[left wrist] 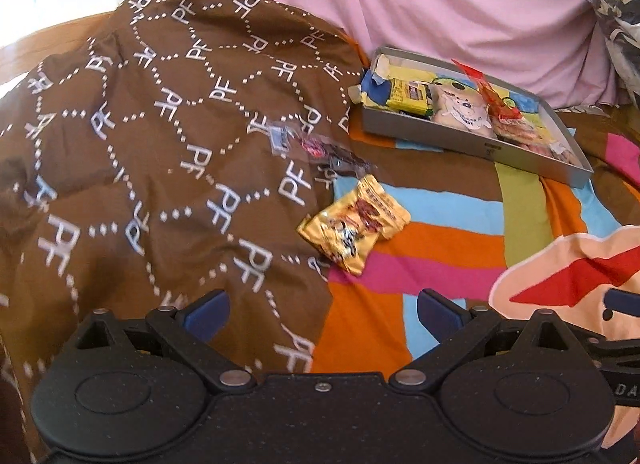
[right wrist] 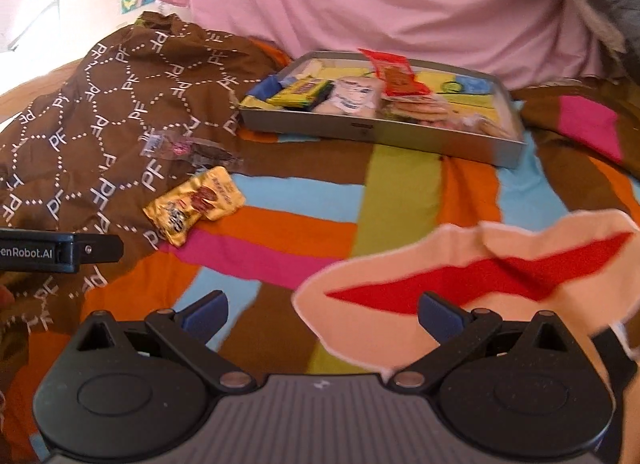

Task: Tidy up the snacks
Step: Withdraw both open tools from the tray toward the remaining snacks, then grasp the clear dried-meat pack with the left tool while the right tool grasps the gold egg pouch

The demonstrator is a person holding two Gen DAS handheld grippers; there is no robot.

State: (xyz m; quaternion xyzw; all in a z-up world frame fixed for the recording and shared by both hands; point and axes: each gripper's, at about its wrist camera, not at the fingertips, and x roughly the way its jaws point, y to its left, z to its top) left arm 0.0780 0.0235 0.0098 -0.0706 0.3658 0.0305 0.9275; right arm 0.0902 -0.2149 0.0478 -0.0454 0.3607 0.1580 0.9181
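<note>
Gold snack packet [left wrist: 354, 223], crinkled, lies on striped bedspread [left wrist: 440, 240] beside brown cloth [left wrist: 160, 144].

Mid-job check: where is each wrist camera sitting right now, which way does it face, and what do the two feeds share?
Left wrist: low over the brown PF-print cloth, facing forward to the gold snack packet and grey tray; own left tongs open, empty.
Right wrist: further right over the striped cover, facing the same tray; own right tongs open, the left tool's side at the left edge.
Shared: packet, tray, brown cloth, clear wrapper, pink sheet.
</note>
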